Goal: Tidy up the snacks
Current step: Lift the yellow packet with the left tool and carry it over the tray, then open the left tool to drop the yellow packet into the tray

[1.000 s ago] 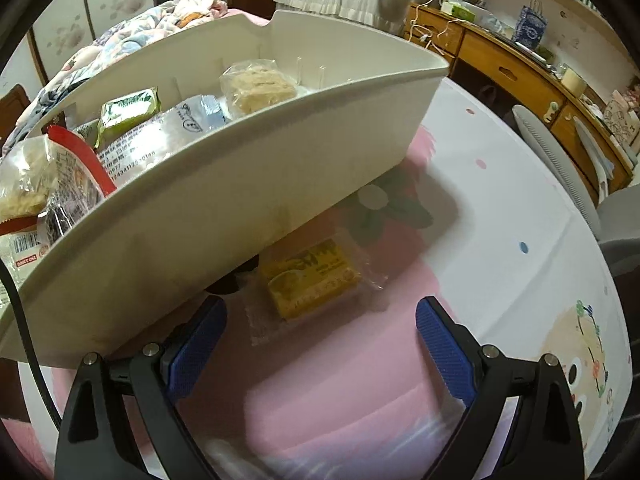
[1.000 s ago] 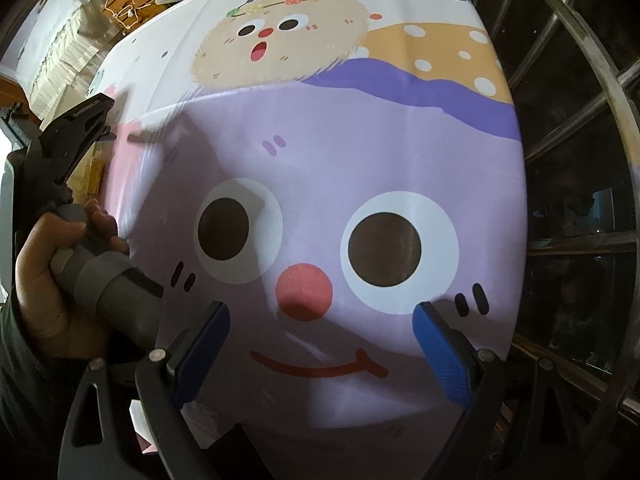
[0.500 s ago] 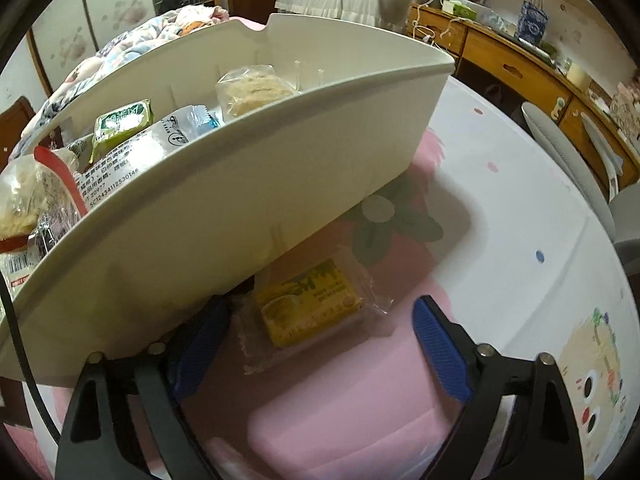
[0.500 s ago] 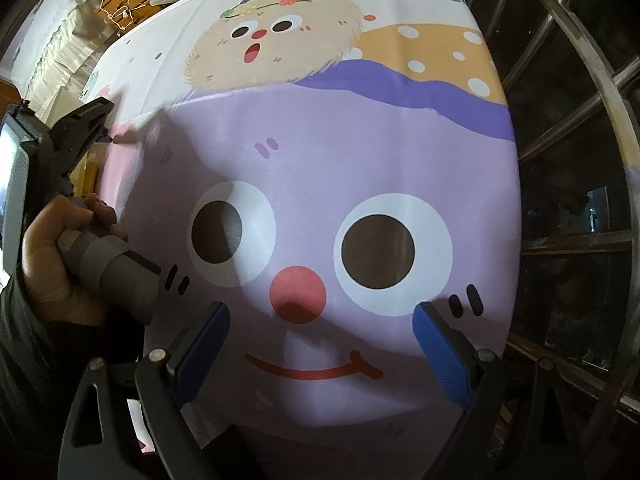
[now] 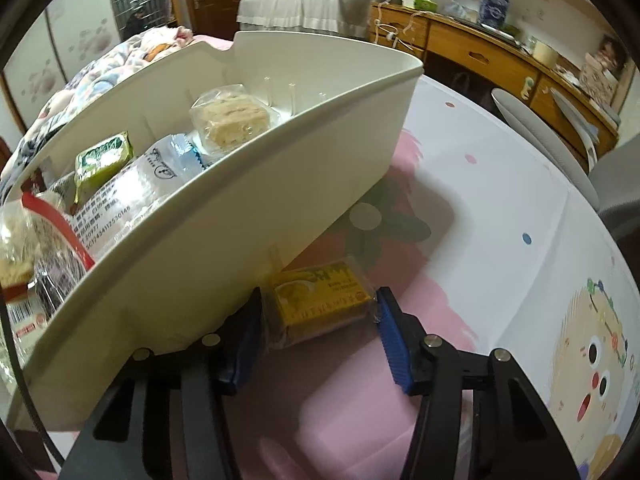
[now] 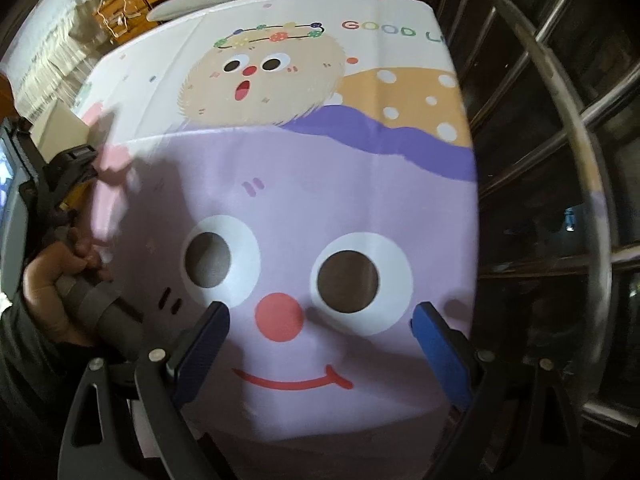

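A yellow snack packet (image 5: 316, 292) lies on the pink part of the tablecloth, right against the white storage bin (image 5: 240, 216). My left gripper (image 5: 318, 320) is closing around it, and both blue pads touch the wrapper's sides. The bin holds a pale cake packet (image 5: 228, 118), a green packet (image 5: 102, 160), a clear printed packet (image 5: 132, 196) and a red-edged bag (image 5: 40, 240). My right gripper (image 6: 320, 344) hangs open over the cartoon tablecloth (image 6: 320, 184) with nothing between its fingers. At the far left of the right wrist view, a hand (image 6: 52, 276) holds the left gripper (image 6: 68, 172).
A grey chair (image 5: 540, 132) and a wooden desk (image 5: 480, 52) stand beyond the table. A bed with a patterned blanket (image 5: 100, 68) lies behind the bin. Metal bars (image 6: 560, 160) run along the table's right edge.
The left jaws have narrowed from wide apart to both sides of the yellow packet. The right gripper has risen a little above the cloth.
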Demonstrator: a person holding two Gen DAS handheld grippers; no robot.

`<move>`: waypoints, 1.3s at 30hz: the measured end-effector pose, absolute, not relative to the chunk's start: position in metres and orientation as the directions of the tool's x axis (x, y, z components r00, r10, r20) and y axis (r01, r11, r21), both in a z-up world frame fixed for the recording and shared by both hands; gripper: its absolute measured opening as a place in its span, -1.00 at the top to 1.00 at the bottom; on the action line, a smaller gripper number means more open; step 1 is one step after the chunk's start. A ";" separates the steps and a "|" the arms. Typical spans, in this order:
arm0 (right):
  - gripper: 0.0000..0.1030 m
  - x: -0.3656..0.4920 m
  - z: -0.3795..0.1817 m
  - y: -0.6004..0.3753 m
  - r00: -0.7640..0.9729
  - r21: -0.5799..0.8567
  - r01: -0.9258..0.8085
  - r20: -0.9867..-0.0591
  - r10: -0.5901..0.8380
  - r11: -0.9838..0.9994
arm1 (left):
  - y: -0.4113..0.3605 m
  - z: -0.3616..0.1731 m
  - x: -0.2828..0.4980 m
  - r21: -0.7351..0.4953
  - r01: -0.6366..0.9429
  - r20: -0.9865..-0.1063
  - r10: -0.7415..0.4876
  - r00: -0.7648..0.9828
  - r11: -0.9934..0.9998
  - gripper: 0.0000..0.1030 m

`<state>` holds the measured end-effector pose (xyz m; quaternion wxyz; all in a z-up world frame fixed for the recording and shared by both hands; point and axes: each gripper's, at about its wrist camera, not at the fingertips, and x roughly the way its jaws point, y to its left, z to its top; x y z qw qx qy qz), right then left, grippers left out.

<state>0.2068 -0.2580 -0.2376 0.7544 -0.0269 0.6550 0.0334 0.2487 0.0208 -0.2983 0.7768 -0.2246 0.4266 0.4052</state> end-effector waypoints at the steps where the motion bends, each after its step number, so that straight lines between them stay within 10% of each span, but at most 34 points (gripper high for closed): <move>1: -0.82 0.209 -0.238 -0.258 0.128 -0.022 -0.088 -0.992 -0.011 0.996 | 0.021 -0.298 0.249 0.002 -0.817 -0.846 0.437 0.307 0.577 -0.01; 39: -0.82 0.114 -0.191 -0.217 0.246 0.116 0.035 -0.964 0.104 0.993 | 0.021 -0.142 0.099 -0.044 -0.414 -0.791 0.221 0.571 0.909 0.00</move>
